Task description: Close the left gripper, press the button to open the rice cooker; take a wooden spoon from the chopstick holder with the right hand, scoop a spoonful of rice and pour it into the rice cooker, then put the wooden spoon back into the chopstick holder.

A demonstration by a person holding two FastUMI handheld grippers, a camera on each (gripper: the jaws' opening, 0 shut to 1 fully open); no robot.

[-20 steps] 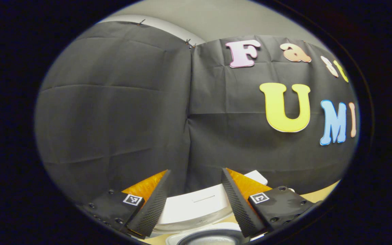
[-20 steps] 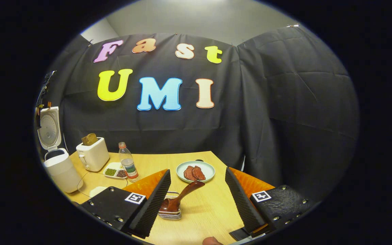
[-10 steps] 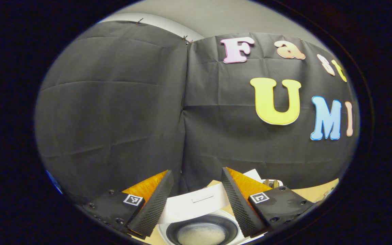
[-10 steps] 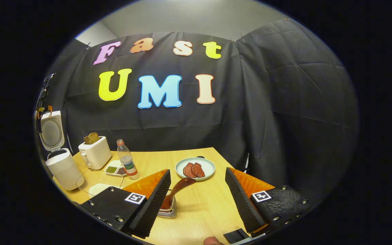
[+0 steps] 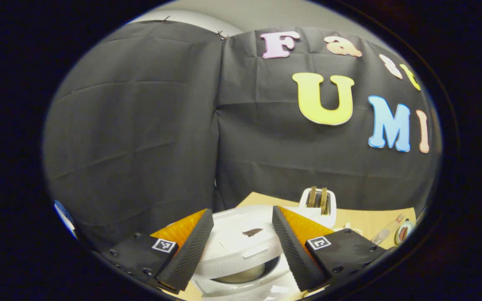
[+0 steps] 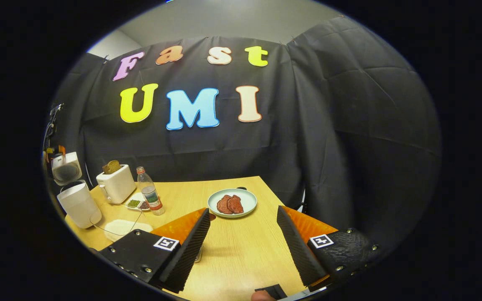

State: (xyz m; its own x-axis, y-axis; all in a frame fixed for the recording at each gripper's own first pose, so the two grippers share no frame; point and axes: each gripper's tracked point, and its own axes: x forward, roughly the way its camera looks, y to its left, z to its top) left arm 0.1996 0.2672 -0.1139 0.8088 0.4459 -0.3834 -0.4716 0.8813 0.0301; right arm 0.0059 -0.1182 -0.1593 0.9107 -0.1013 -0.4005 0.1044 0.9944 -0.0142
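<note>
In the left gripper view the left gripper [image 5: 241, 246] has its fingers spread apart, empty, over the white rice cooker [image 5: 241, 251] at six o'clock — its lid half lowered, the dark pot showing under the rim. A toaster [image 5: 318, 205] stands at five o'clock.

In the right gripper view the rice cooker [image 6: 78, 200] sits at nine o'clock on the wooden table [image 6: 241, 255], then the toaster [image 6: 115, 184], a bottle [image 6: 149, 196] and a plate of meat [image 6: 232, 202]. The right gripper [image 6: 243, 246] is spread wide — nothing between its fingers. The chopstick holder [image 6: 199, 254] peeks beside its left finger.
</note>
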